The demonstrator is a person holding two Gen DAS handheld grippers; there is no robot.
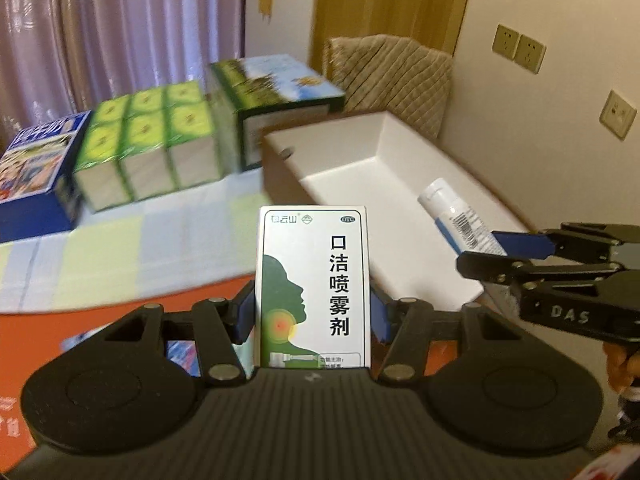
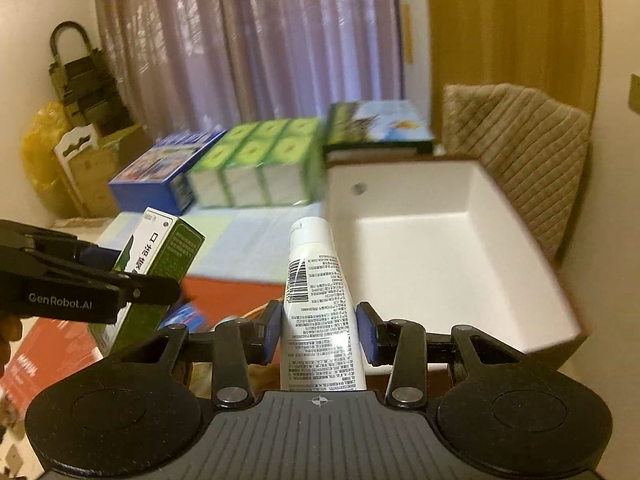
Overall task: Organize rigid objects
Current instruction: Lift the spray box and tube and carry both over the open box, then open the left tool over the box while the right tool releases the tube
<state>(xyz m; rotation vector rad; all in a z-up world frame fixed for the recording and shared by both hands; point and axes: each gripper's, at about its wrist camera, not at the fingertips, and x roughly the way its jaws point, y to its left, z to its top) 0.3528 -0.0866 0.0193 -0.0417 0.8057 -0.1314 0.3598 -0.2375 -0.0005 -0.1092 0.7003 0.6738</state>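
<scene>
Left hand-held gripper (image 1: 314,312) clamps the spray box (image 1: 314,288), right hand-held gripper (image 2: 319,330) the white tube (image 2: 318,308); lower both squarely inside the white bin (image 2: 452,184), clear of its rim.

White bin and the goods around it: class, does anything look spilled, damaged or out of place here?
Nothing stands out. The white bin is empty and intact. The left gripper holds a spray box and the right gripper a white tube, both undamaged. The cartons behind sit in a neat row.

Your left gripper (image 1: 314,312) clamps an upright white-and-green spray box (image 1: 314,286). Beyond it sits the white bin (image 1: 360,168). Your right gripper (image 1: 504,248), right of the box, holds a white tube (image 1: 456,212) over the bin.
</scene>
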